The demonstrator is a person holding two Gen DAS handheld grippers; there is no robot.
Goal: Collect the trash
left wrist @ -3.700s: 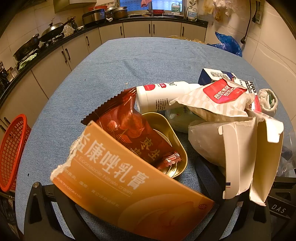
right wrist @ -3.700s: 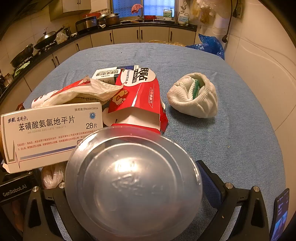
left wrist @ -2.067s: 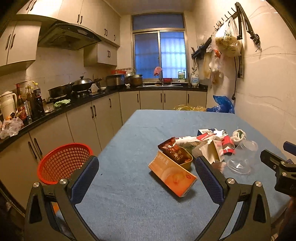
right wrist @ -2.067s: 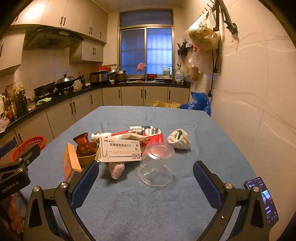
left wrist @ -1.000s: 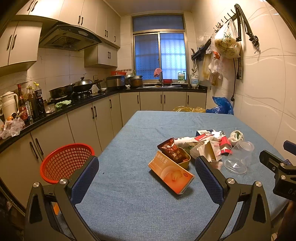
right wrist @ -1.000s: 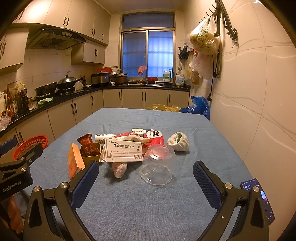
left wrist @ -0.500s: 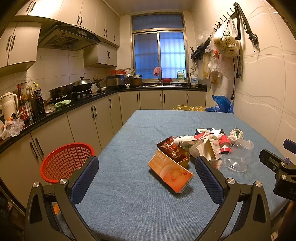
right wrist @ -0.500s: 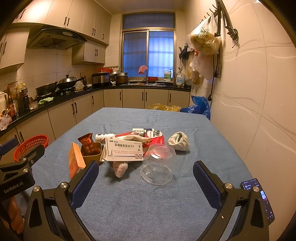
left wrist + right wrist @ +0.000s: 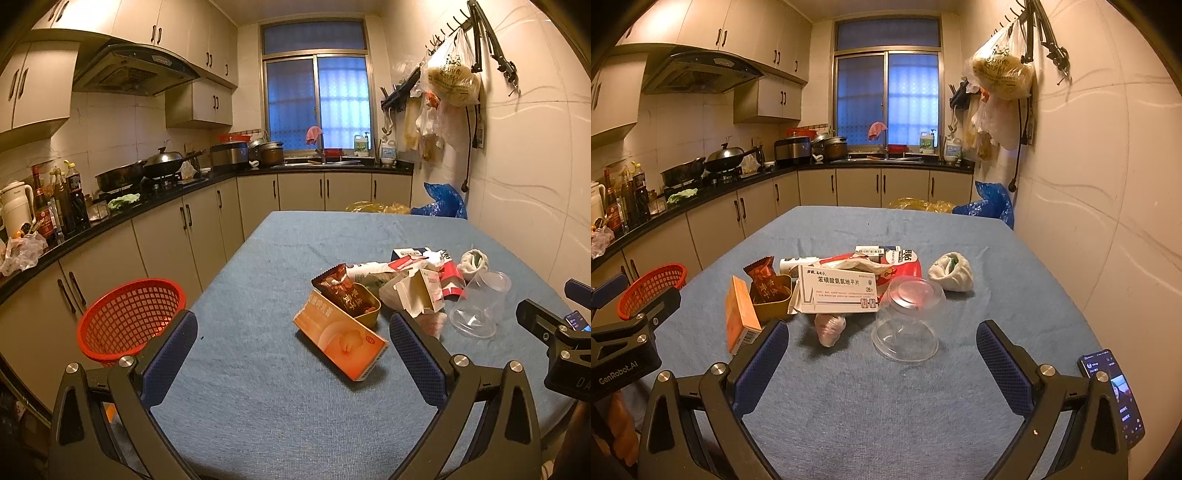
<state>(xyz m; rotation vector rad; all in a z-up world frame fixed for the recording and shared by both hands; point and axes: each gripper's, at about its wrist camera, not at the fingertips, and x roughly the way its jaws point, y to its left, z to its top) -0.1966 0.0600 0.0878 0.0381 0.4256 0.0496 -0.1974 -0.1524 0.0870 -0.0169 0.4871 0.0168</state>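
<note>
Both tools, left tool [image 9: 291, 354] and right tool [image 9: 882, 354], gape empty. Risk: clear plastic cup [image 9: 907, 323] lies tipped against the medicine box [image 9: 836, 293]; careless pinching may roll it off the worktop [image 9: 886, 406].

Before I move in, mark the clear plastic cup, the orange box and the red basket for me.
clear plastic cup [image 9: 908, 321]: right wrist view, on its side wall.
orange box [image 9: 338, 338]: left wrist view, on its broad printed face.
red basket [image 9: 125, 314]: left wrist view, on its mesh wall.
</note>
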